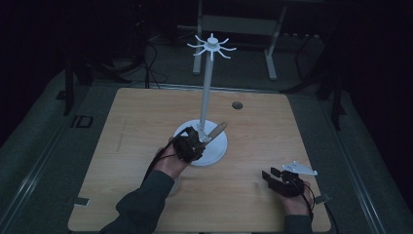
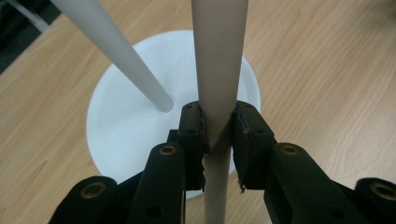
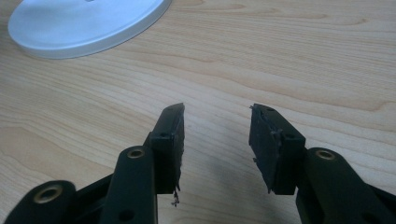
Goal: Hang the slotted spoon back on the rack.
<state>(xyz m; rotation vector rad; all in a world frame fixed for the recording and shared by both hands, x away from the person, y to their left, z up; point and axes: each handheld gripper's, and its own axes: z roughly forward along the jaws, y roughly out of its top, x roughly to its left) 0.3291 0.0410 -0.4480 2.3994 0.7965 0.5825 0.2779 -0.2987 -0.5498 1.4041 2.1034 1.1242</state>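
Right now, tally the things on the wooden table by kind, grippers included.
White hook-topped stand on a round base: 1
Pale utensil handle held by the left gripper: 1
Black two-jaw grippers: 2, left gripper, right gripper
Total: 4

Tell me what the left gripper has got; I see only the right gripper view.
Observer: The left gripper is shut on a pale utensil handle.
Operator: Say where that sits against the stand.
Observer: It is held over the white base, close beside the pole; I cannot tell whether they touch.
Operator: Report the top of the stand.
Observer: A ring of hooks crowns the pole, and nothing hangs on them.
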